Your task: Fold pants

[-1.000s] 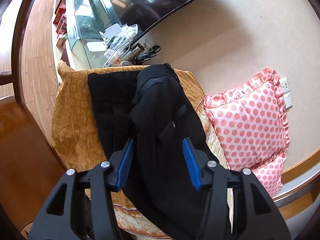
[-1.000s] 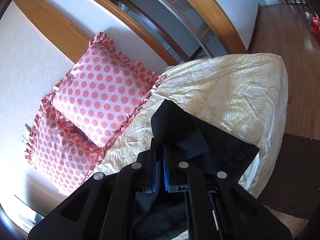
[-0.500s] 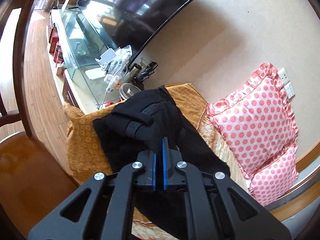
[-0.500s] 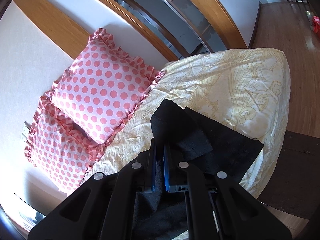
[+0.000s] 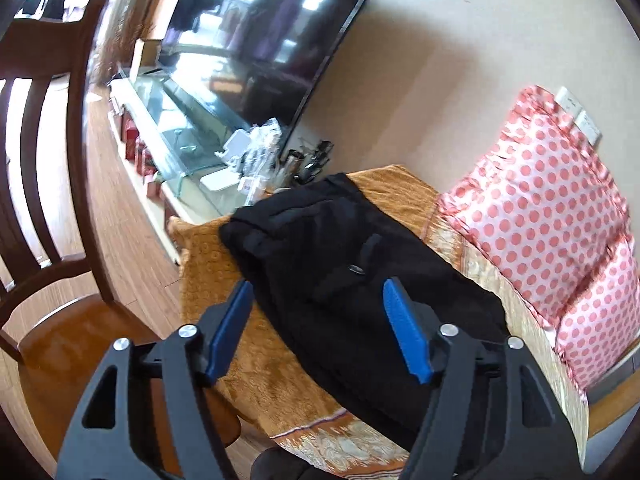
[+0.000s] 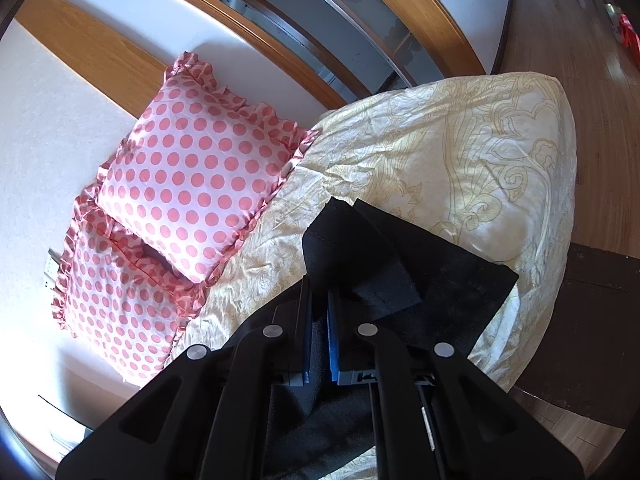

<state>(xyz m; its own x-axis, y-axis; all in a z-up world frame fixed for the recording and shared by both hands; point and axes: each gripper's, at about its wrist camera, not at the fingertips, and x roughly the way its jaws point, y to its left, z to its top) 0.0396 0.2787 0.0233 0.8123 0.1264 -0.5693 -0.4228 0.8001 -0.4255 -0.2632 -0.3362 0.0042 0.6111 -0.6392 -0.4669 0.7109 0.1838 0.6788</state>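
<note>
The black pants (image 5: 352, 264) lie lengthwise on an orange-gold cover (image 5: 224, 280), folded over so the waist end sits in one doubled pile. Above them my left gripper (image 5: 318, 300) hangs with its jaws opening; the blue pads press on nothing, and the cloth lies below them. In the right wrist view the leg end of the pants (image 6: 432, 280) rests on a cream patterned quilt (image 6: 460, 152). My right gripper (image 6: 320, 308) is shut on a fold of this black cloth, whose hem corner sticks up past the fingertips.
Two pink polka-dot pillows (image 5: 548, 208) (image 6: 192, 176) lean on the wall behind the pants. A wooden chair (image 5: 52, 184) stands at the left. A glass TV stand (image 5: 176, 128) with clutter and a dark television (image 5: 264, 32) lie beyond. Wooden floor (image 6: 592, 80) borders the quilt.
The left gripper closed on the waist part, carried it over the other half, then opened and let it go, rising and rolling. The right gripper kept its hold and stayed put.
</note>
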